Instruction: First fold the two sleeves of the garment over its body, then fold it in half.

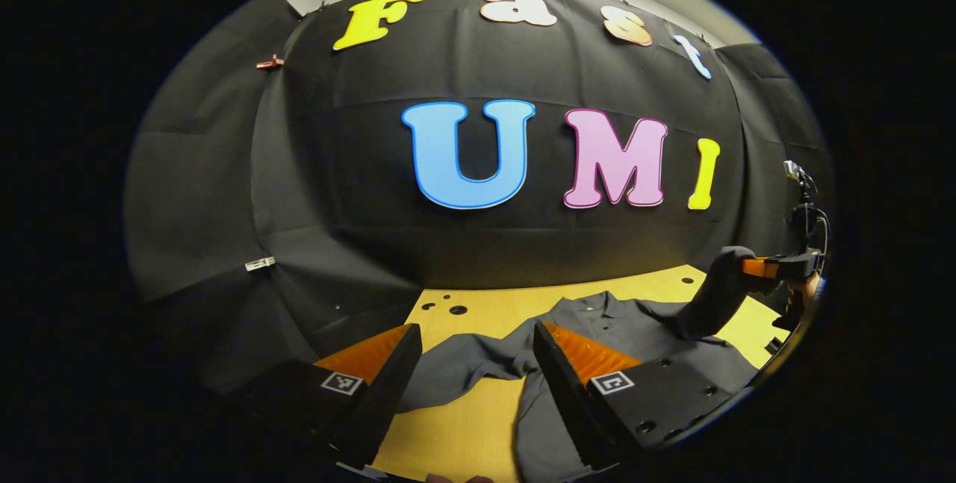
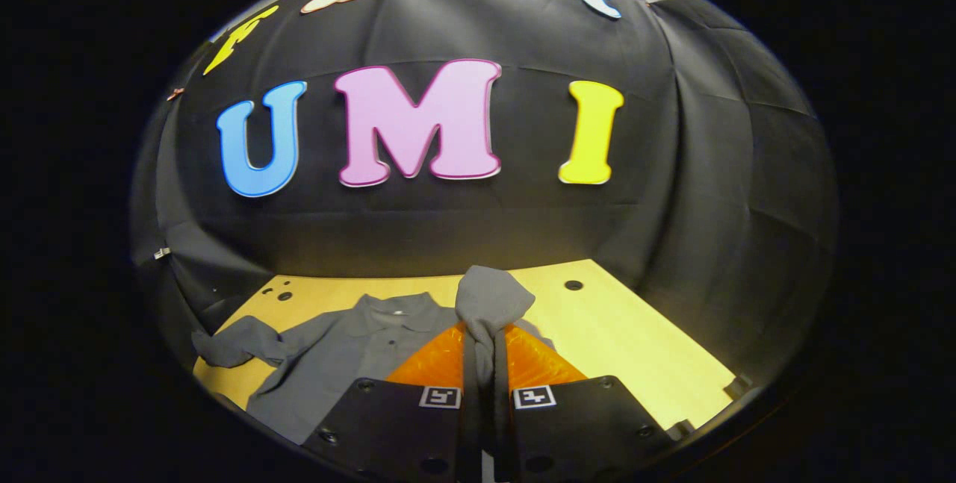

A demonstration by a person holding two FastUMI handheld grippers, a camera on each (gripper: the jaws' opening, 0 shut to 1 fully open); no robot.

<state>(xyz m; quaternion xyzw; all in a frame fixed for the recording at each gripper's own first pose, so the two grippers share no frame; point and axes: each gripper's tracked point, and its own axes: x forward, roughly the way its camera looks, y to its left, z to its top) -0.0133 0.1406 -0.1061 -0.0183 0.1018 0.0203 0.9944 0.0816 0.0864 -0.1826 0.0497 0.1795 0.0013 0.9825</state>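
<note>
Grey garment (image 2: 351, 348) lies flat on the yellow table (image 2: 635, 348), lower left of the right gripper view. Right gripper (image 2: 484, 348) clamped on one sleeve (image 2: 489, 300), lifted. Left gripper (image 1: 478, 352) apart, hovering above the other sleeve (image 1: 463, 363), seemingly unfolded. Both sleeve folds and halving remain.

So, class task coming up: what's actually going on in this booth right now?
A person is folding a grey collared shirt spread on a wooden table, using a hand-held tool in each hand. The right tool is shut on the shirt's right sleeve and holds it lifted off the table. The left tool is open above the left sleeve, which lies unfolded.
</note>
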